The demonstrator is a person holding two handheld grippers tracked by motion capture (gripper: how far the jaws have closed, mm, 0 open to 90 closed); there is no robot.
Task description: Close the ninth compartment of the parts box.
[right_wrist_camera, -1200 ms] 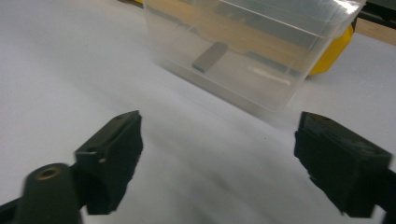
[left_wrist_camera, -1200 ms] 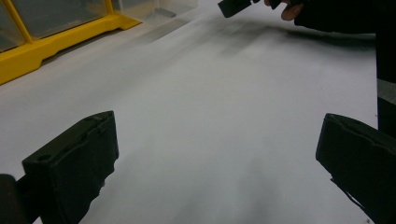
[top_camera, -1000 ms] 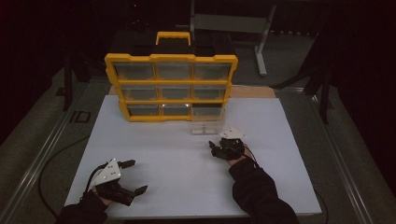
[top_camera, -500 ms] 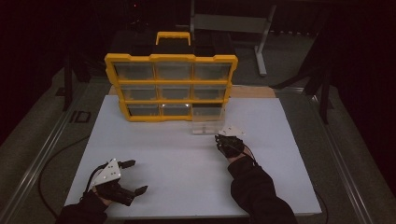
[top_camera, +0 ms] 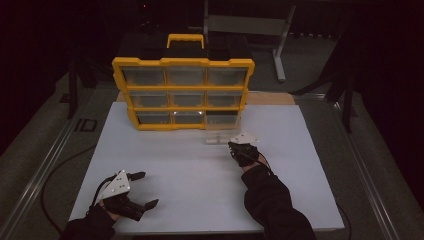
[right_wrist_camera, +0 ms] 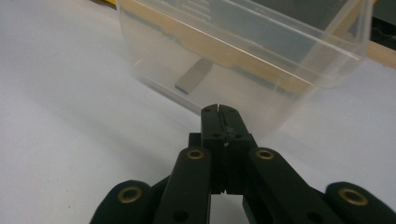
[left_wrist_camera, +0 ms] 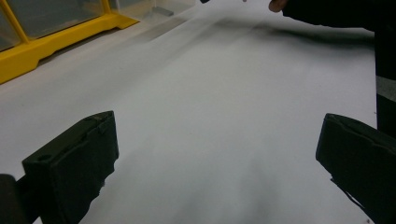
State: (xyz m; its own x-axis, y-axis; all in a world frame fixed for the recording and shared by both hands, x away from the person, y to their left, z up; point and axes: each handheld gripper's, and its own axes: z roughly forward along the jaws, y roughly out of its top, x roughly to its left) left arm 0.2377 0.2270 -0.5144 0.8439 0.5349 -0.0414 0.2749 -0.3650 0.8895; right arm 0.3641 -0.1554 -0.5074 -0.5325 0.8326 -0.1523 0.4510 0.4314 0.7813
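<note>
Right gripper (right_wrist_camera: 219, 109), jaws pressed together on nothing, points at a clear plastic drawer (right_wrist_camera: 243, 60) just beyond at 12 o'clock, a small grey flat piece (right_wrist_camera: 193, 76) inside. Likely approaching the drawer; next it must open to grasp the thin wall. Left gripper (top_camera: 141, 190) rests wide open at 7 o'clock. Yellow organizer (top_camera: 183, 93) stands behind on the matte white table (top_camera: 190, 170).

Right gripper (right_wrist_camera: 219, 108) fingers (right_wrist_camera: 211, 122) closed, tips near clear bin (right_wrist_camera: 243, 51).
</note>
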